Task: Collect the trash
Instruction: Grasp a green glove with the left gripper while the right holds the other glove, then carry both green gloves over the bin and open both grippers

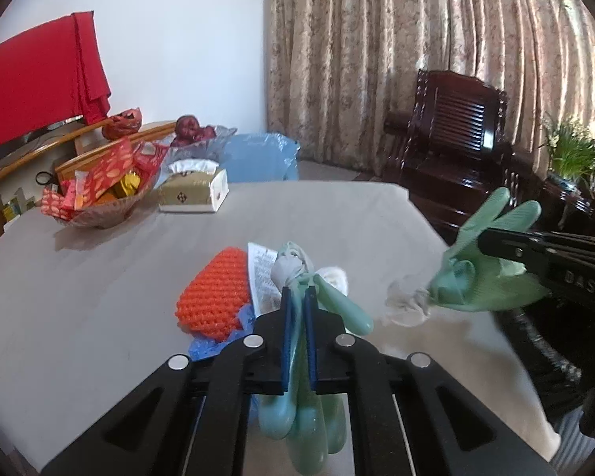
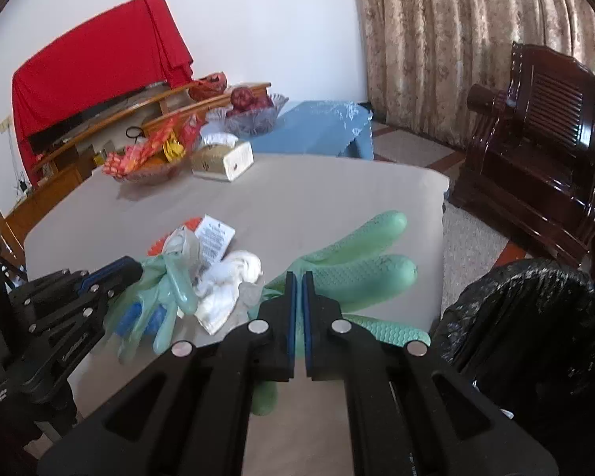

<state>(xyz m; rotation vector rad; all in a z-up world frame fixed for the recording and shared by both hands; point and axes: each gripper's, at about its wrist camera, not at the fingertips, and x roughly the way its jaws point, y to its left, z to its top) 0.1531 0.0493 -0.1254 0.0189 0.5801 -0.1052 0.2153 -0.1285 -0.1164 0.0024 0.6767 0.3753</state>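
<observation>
My left gripper is shut on a pale green rubber glove and holds it over the table. It also shows in the right wrist view. My right gripper is shut on a second green rubber glove, lifted near the table's right edge; it shows in the left wrist view too. On the table lie an orange foam net, a printed paper slip, white crumpled tissue and a blue scrap. A bin with a black bag stands at the right.
A grey table carries a snack bowl, a tissue box and a glass fruit bowl. A dark wooden armchair, a potted plant, curtains and a blue-covered stool stand beyond.
</observation>
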